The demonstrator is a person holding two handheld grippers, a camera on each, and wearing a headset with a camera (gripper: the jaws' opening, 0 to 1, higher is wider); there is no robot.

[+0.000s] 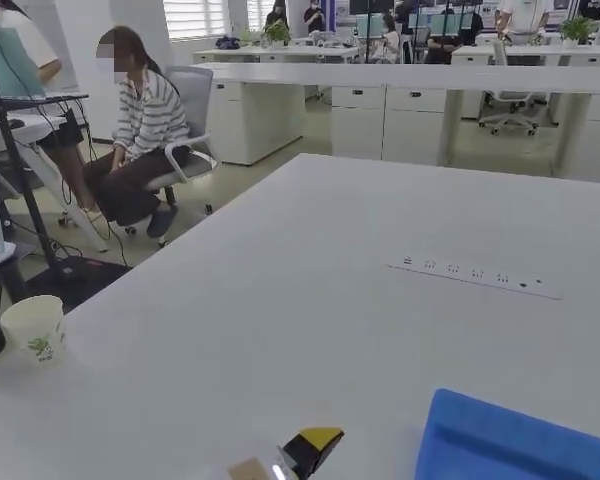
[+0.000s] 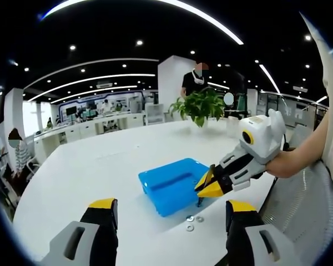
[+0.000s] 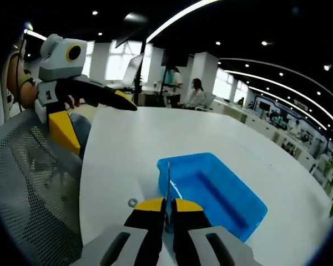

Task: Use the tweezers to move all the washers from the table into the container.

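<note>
A blue container (image 2: pixel 172 191) lies on the white table (image 2: pixel 89 177), and three small washers (image 2: pixel 191 223) rest on the table just in front of it. My left gripper (image 2: pixel 172 221) is open and holds nothing, short of the washers. My right gripper (image 2: pixel 233 169) comes in from the right, over the container's near corner. In its own view the right gripper (image 3: pixel 166 208) is shut on thin metal tweezers (image 3: pixel 168 185), which point at the container (image 3: pixel 216 191). One washer (image 3: pixel 132 202) lies left of the tweezers. The left gripper (image 3: pixel 72 72) stands open at upper left.
The head view looks across the table (image 1: pixel 310 300): a paper cup (image 1: pixel 32 330) at the left edge, a power strip (image 1: pixel 475 275) on the right, the container (image 1: pixel 520 440) and a gripper's yellow tip (image 1: pixel 315 445) at the bottom. A mesh chair (image 3: pixel 28 183) is close by.
</note>
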